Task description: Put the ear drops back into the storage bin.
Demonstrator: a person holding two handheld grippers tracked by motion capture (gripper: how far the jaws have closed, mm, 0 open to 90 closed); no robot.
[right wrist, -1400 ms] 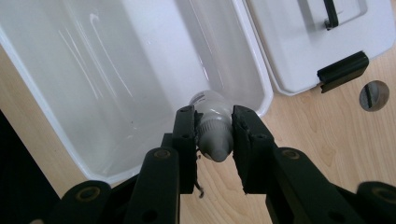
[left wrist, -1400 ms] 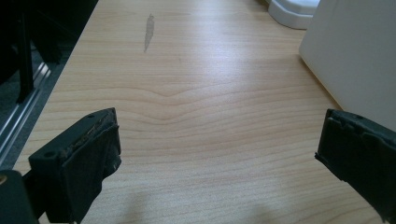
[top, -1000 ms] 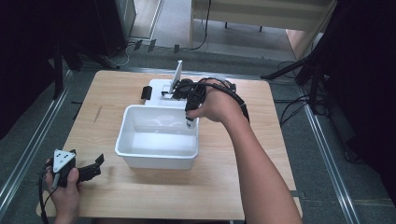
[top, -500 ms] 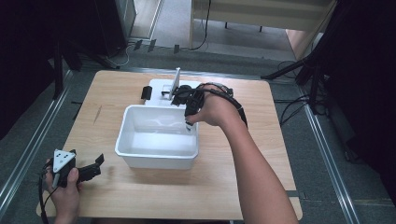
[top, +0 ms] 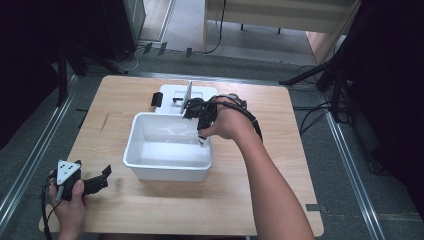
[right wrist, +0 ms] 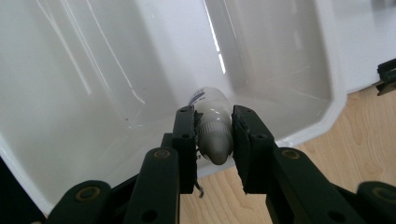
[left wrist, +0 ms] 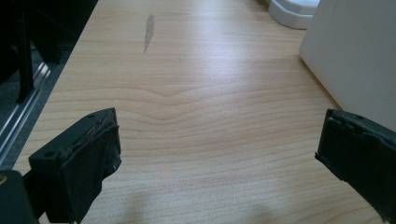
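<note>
Right gripper (right wrist: 214, 128): jaws clamped on the ribbed grey cap of a small bottle (right wrist: 212, 126). Bottle body clear or whitish, with a scrap of dark label print; most of it is hidden behind the cap and pads, so its length is hard to judge. It hangs over the inside of the white bin (right wrist: 84, 93), near the bin's right wall; whether it touches the floor of the bin cannot be told.

High view: the right hand (top: 227, 122) covers its gripper and all but a pale sliver of the bottle at the bin's right rim. Bin (top: 150, 162) sits mid-tabletop: smooth glossy plastic, rectangular, rounded corners, glare streaks on the inner walls.

Behind the bin, toward the far edge of the tabletop (top: 150, 210), a flat white base (top: 202, 92) carries an upright thin plate (top: 189, 95) and a small black block (top: 157, 98); details too small to read.

Left gripper (left wrist: 219, 154): jaws wide apart, nothing between them, over bare pale wood grain near the front left corner. Pads black, worn at the edges. The bin's outer wall is cut off at the right of that view. A grey smear (left wrist: 149, 30) marks the wood farther off.
</note>
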